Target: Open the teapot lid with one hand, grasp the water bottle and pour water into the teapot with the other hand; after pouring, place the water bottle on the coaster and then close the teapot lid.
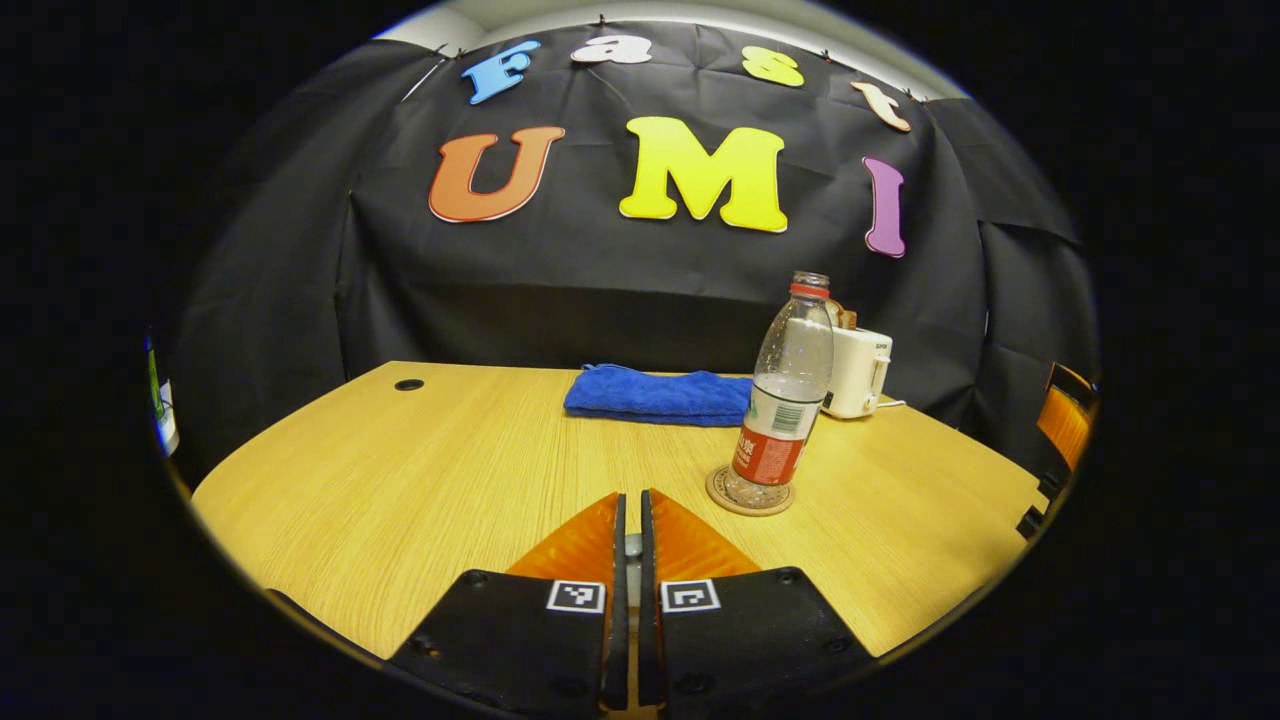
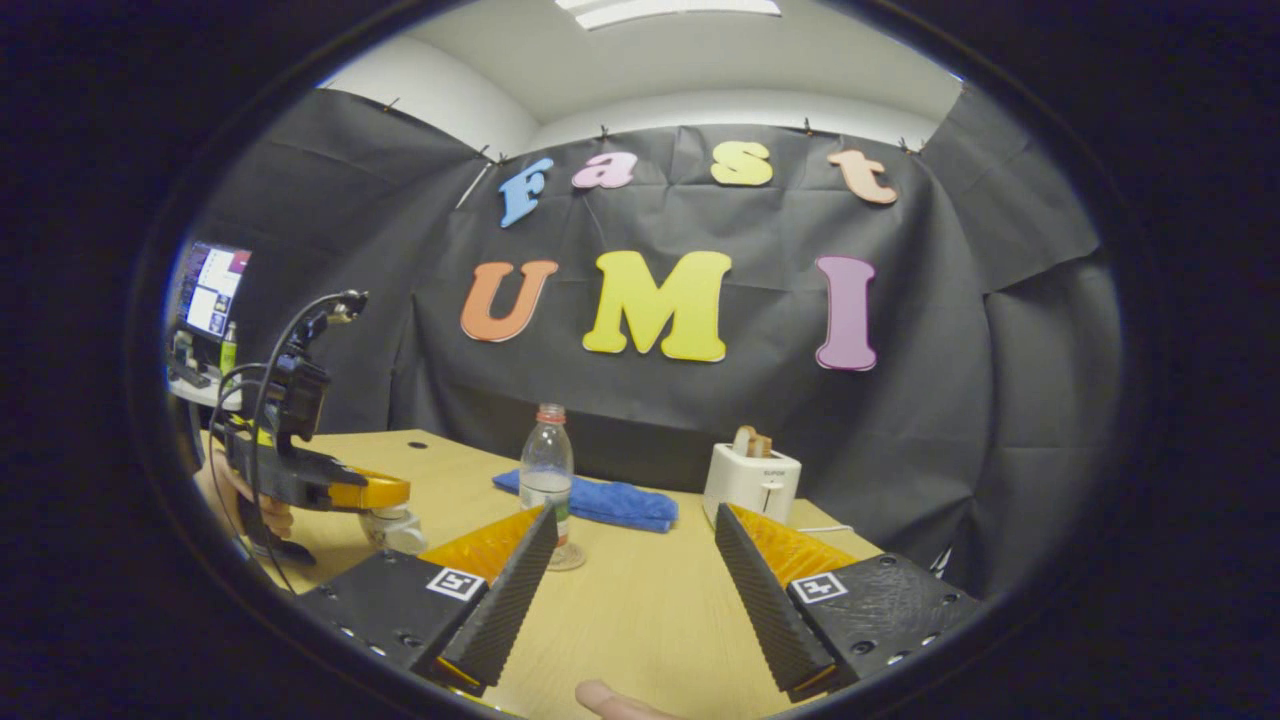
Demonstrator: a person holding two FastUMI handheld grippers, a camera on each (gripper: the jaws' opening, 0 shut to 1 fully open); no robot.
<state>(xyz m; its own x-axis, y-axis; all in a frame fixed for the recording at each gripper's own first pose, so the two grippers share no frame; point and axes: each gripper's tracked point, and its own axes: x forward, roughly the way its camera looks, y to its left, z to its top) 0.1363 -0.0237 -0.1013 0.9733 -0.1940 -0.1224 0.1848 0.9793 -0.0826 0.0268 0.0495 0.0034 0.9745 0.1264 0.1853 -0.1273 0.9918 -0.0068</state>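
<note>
While the water bottle already stands upright on the round coaster, cap off and part full, the step in hand looks like the last one — closing the teapot lid.

Going left to right in the right gripper view: the left gripper sits at the far left with a hand on its grip, just above a small pale round object that may be the teapot or its lid; I cannot tell which, nor whether it is pinched. In its own view the fingers are pressed together. Next come the bottle, a blue cloth behind it, then a white toaster. The right gripper is spread wide over bare table, holding nothing.

Next move, as I judge it: settle the lid squarely and release — 1 careful lowering.
</note>
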